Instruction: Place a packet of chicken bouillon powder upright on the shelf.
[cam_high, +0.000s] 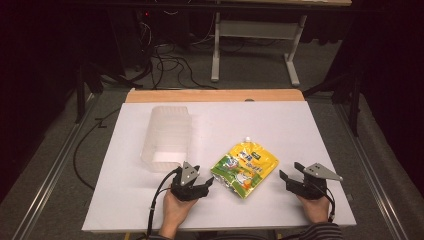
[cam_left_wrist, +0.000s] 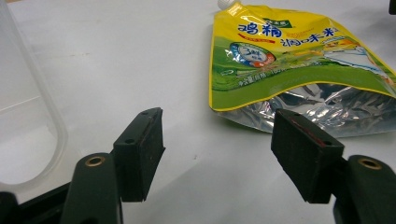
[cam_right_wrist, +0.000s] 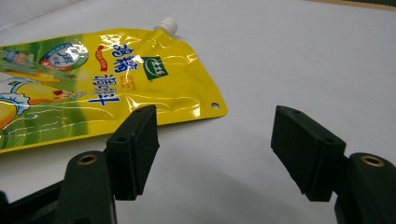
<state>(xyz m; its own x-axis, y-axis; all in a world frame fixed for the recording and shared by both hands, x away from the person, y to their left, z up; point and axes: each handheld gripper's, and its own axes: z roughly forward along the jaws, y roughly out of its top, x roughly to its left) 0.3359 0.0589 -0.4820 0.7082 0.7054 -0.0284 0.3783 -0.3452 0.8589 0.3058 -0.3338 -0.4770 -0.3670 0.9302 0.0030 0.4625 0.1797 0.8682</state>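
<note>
Now | yellow-green spouted pouch (cam_high: 244, 169): glossy foil, silver gusset, flat on white table (cam_high: 300, 130) | clear ribbed plastic bin (cam_high: 166, 137) nearby | L gripper (cam_high: 196, 182) & R gripper (cam_high: 292, 175): jaws wide, empty

In the left gripper view the clear container (cam_left_wrist: 28, 116) runs off the left edge, and the yellow pouch (cam_left_wrist: 289, 60) off the right. Its small print is perhaps too fine to read.

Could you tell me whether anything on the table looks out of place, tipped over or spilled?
The clear plastic container lies on its side, its open mouth facing the person. The yellow pouch lies flat and askew, cap on, with nothing spilled.
</note>
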